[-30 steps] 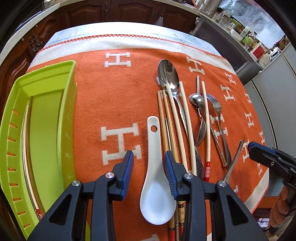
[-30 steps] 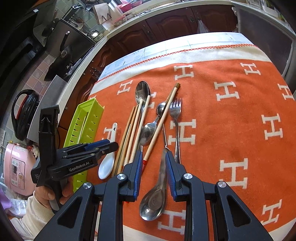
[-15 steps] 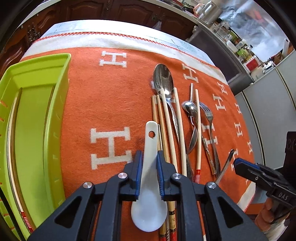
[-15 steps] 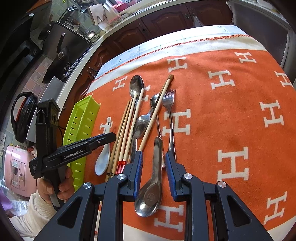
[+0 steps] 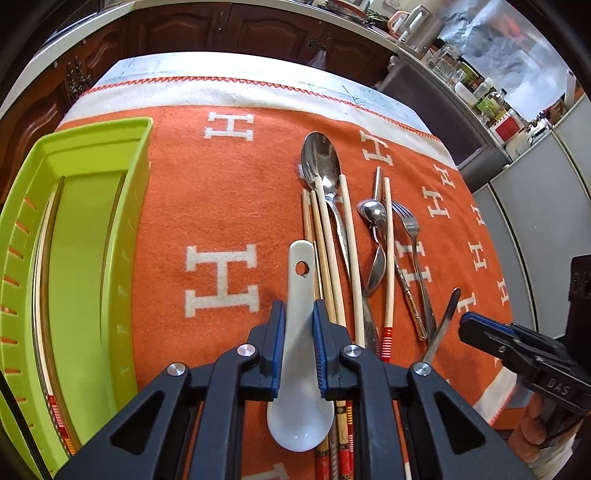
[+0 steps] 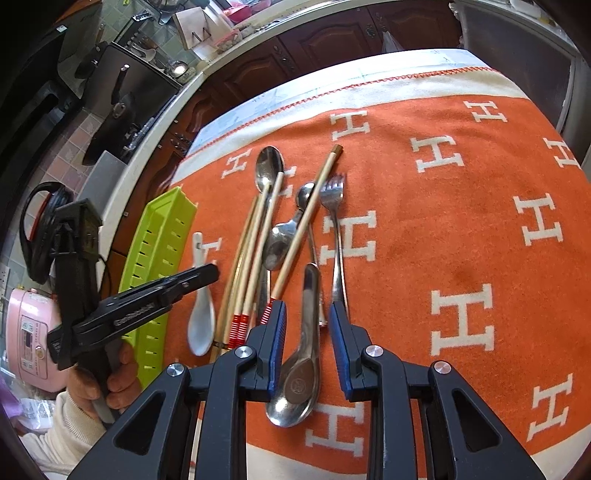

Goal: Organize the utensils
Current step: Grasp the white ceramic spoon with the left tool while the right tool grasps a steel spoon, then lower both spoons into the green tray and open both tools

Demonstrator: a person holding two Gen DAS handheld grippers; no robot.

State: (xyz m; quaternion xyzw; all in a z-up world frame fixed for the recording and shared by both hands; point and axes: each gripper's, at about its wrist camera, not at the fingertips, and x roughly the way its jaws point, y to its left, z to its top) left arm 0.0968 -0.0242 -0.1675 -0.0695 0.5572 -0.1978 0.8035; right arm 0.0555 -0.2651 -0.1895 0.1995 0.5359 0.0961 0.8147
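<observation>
My left gripper (image 5: 298, 314) is shut on the handle of a white ceramic spoon (image 5: 299, 417), bowl toward me; the spoon also shows in the right wrist view (image 6: 201, 325). A green utensil tray (image 5: 85, 266) lies to its left. My right gripper (image 6: 306, 317) is open, its fingers on either side of a steel soup spoon (image 6: 299, 384) lying on the orange cloth. Several wooden chopsticks (image 5: 325, 229), a large steel spoon (image 5: 320, 158), a small spoon (image 5: 371, 214) and a fork (image 5: 408, 229) lie between the two grippers.
The orange cloth with white H marks (image 6: 461, 229) covers the table. The tray (image 6: 162, 251) stands near the table's left edge and holds a chopstick along its divider. Dark wooden cabinets (image 5: 229, 26) stand behind the table.
My left gripper closed on the white spoon's handle and has stayed shut on it. My right gripper moved forward over the steel soup spoon, still open.
</observation>
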